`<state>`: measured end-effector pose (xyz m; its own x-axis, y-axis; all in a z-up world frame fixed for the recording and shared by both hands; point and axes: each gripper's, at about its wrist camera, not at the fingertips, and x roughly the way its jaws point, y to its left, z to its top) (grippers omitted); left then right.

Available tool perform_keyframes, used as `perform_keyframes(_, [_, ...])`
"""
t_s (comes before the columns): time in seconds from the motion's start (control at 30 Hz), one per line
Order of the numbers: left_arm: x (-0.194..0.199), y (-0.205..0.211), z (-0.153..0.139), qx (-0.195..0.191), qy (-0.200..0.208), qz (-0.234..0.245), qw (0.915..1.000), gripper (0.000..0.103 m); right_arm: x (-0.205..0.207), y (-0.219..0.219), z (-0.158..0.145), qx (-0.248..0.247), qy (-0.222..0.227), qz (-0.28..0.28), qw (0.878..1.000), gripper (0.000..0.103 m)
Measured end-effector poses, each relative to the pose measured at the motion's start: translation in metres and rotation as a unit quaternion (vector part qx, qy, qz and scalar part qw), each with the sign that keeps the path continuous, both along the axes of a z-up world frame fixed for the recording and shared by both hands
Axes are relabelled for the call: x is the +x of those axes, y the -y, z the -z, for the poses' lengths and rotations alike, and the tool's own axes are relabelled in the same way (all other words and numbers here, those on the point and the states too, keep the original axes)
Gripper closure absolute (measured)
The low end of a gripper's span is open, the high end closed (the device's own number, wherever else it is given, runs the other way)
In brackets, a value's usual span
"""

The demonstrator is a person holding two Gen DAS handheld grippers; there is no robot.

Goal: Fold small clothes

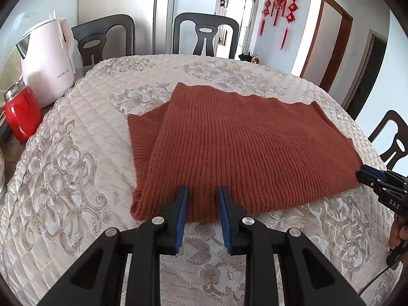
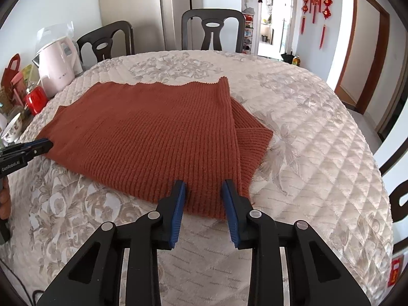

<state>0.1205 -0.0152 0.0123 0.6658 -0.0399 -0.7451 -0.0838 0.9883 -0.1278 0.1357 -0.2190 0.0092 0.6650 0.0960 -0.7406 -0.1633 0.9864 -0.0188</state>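
Observation:
A rust-red ribbed knit garment (image 1: pixel 242 142) lies flat on the quilted table cover, with a sleeve folded under at its left side. It also shows in the right wrist view (image 2: pixel 153 137), its other sleeve sticking out at the right. My left gripper (image 1: pixel 202 193) is open, its blue pads at the garment's near-left hem. My right gripper (image 2: pixel 204 188) is open at the near-right hem corner. The right gripper shows at the left wrist view's right edge (image 1: pixel 367 174); the left gripper shows at the right wrist view's left edge (image 2: pixel 43 145).
A pink kettle (image 1: pixel 48 63) and a red jar (image 1: pixel 23 113) stand at the table's left edge, with a bowl (image 2: pixel 12 127) and bags. Dark chairs (image 1: pixel 205 35) ring the table. The cream quilted cover (image 2: pixel 318 132) spreads around the garment.

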Motion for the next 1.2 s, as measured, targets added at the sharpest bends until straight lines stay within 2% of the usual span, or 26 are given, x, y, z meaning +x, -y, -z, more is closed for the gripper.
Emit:
perform_keyframes(0.17, [-0.002,-0.001,-0.001,-0.003,-0.001,0.001,1.0000,0.076,-0.004,-0.007,-0.009,-0.003,0.003,-0.005,1.000,0.072])
perform_keyframes(0.33, [-0.012,-0.003,-0.010,-0.013,0.006,-0.002,0.9999,0.077,-0.015,-0.035,-0.025,0.023,0.020,-0.052,0.998,0.072])
perform_keyframes(0.5, [-0.011,0.011,-0.024,-0.016,0.027,0.025,0.9992,0.077,-0.009,-0.076,-0.018,0.027,0.010,-0.110,0.994,0.072])
perform_keyframes(0.6, [-0.003,0.020,-0.024,-0.020,0.027,0.044,0.9985,0.077,0.001,-0.093,-0.001,0.021,-0.011,-0.128,0.991,0.072])
perform_keyframes(0.73, [0.008,0.027,-0.005,-0.013,-0.008,0.050,0.9986,0.077,0.002,-0.092,0.007,0.018,-0.023,-0.128,0.991,0.072])
perform_keyframes(0.8, [0.005,0.027,-0.002,-0.009,-0.004,0.053,0.9986,0.076,-0.003,-0.086,0.000,0.021,-0.013,-0.127,0.992,0.072])
perform_keyframes(0.9, [-0.001,0.021,-0.008,-0.024,0.003,0.054,0.9983,0.077,-0.008,-0.071,-0.010,0.022,0.004,-0.108,0.994,0.072])
perform_keyframes(1.03, [-0.007,0.004,-0.019,-0.002,0.029,0.024,0.9993,0.077,-0.006,-0.044,-0.012,0.022,0.009,-0.064,0.998,0.072])
perform_keyframes(1.13, [-0.005,-0.015,-0.013,-0.017,0.017,0.005,0.9997,0.077,-0.001,-0.023,0.000,0.023,-0.015,-0.032,0.999,0.072])
perform_keyframes(1.2, [-0.004,-0.022,-0.004,-0.033,0.002,0.003,0.9995,0.077,-0.003,-0.018,-0.001,0.043,-0.015,-0.034,0.998,0.072])
